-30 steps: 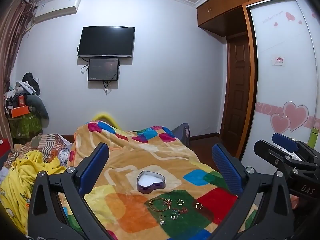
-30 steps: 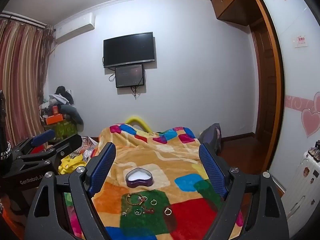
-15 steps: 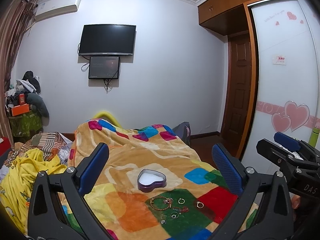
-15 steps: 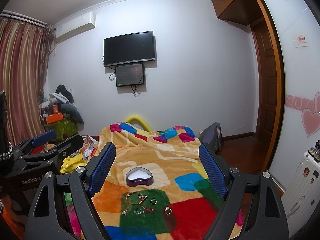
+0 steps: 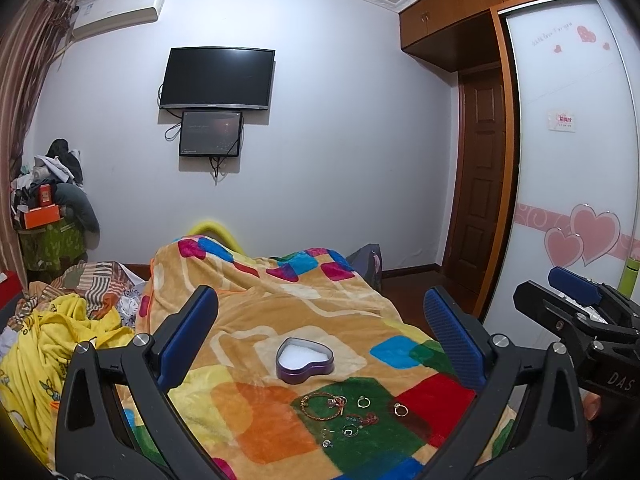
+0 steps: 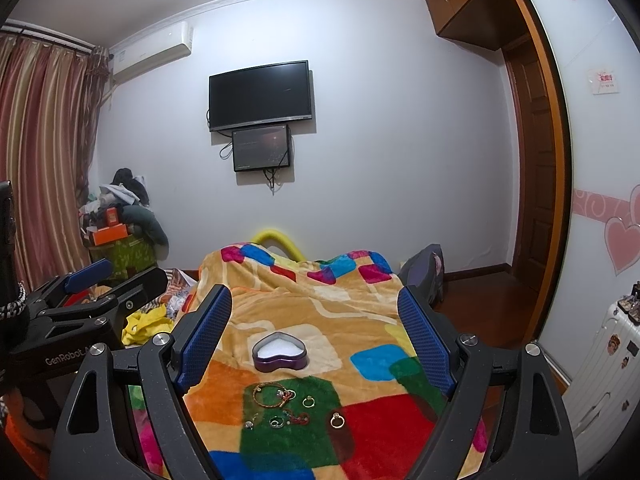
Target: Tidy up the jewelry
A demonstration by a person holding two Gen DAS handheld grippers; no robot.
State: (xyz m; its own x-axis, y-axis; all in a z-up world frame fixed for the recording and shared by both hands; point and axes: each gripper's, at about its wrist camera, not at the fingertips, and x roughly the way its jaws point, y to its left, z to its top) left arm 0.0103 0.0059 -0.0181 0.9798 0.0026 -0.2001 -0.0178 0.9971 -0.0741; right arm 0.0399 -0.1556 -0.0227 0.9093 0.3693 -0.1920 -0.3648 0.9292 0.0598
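Both my grippers are held above the near end of the bed — left gripper spread wide, empty; right gripper likewise wide and empty. On the blanket's green patch: bracelet, rings. Just beyond them — heart-shaped tin, uncovered, white inside. TV on the far wall.

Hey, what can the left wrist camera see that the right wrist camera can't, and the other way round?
Only the left wrist view shows the yellow blanket spread out and the right gripper from the side. Only the right wrist view shows the white suitcase and the left gripper. Both show the heart-shaped box, the bracelet, the rings and the television.
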